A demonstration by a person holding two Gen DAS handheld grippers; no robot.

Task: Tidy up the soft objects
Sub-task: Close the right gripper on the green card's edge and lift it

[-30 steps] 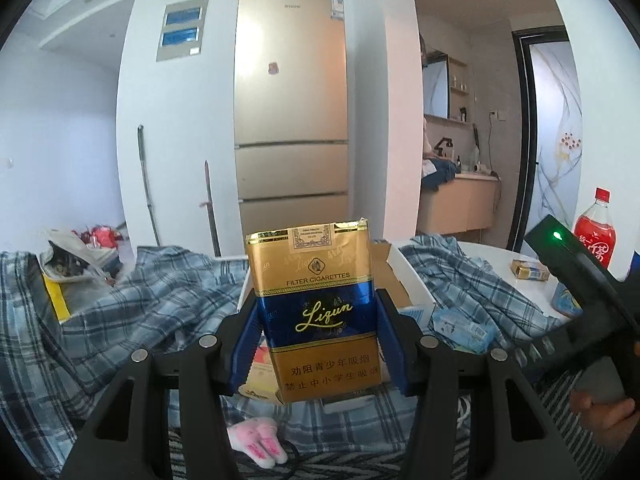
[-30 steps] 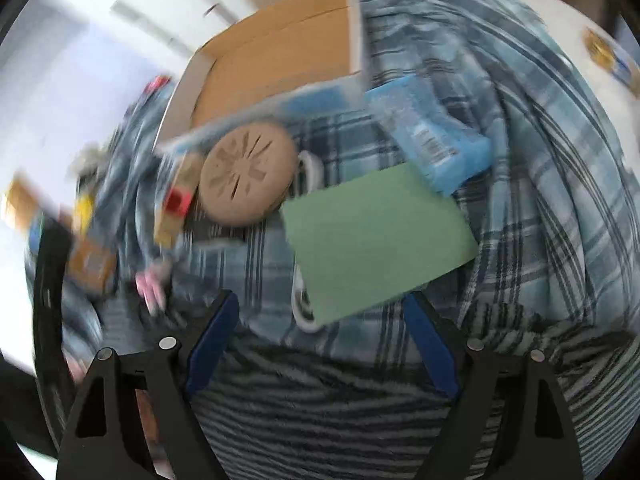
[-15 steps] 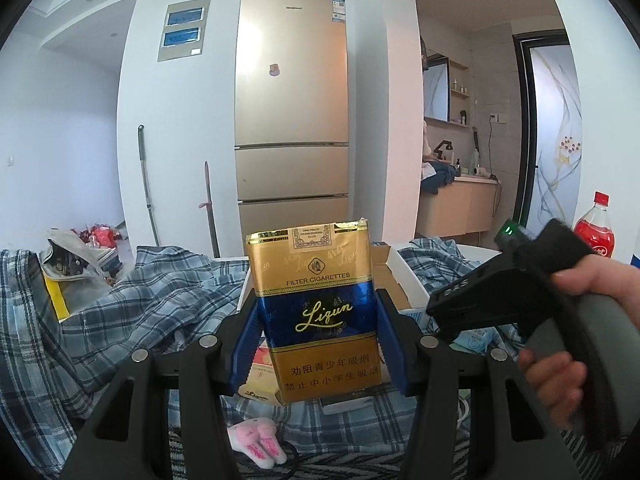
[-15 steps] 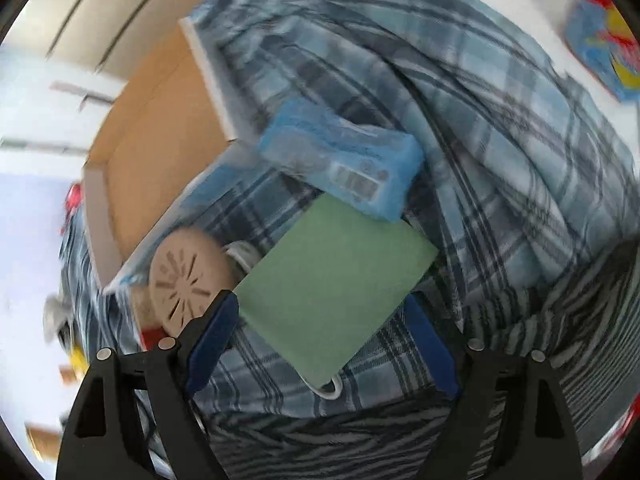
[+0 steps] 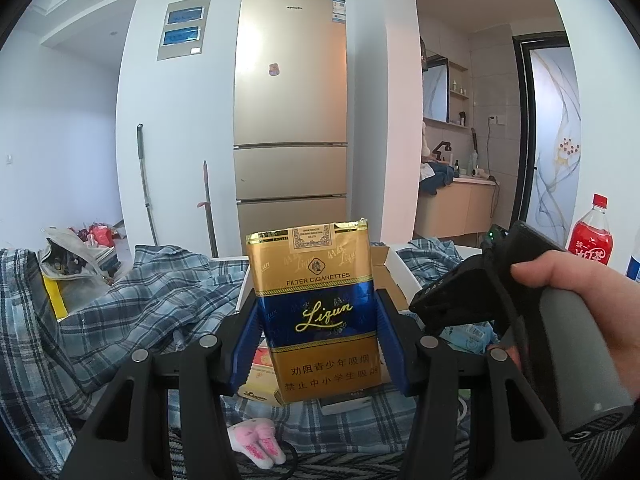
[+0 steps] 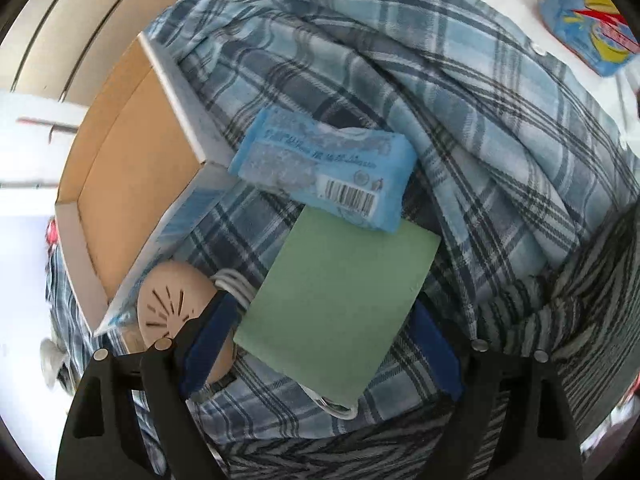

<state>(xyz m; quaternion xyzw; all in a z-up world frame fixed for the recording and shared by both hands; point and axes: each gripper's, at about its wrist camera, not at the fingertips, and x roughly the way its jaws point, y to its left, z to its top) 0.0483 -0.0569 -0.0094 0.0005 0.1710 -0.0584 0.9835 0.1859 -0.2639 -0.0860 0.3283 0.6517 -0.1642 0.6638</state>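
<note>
- Cigarette pack (image 5: pixel 318 312): upright, long axis vertical, clamped at its lower sides by the left gripper (image 5: pixel 318 348); light, soft foil, likely dents.
- Right gripper (image 6: pixel 320 356): jaws wide, holding nothing, straddling the green pad (image 6: pixel 340 292).
- Green pad: flat, just below the blue tissue packet (image 6: pixel 326 172), beside the cardboard box (image 6: pixel 132 168); probably light, best pinched by opposite edges.

Home interior: gold fridge (image 5: pixel 290 120) against white wall, bathroom vanity (image 5: pixel 456 204) through archway, mop (image 5: pixel 145 184) leaning, plaid shirt (image 5: pixel 132 300) strewn about.
</note>
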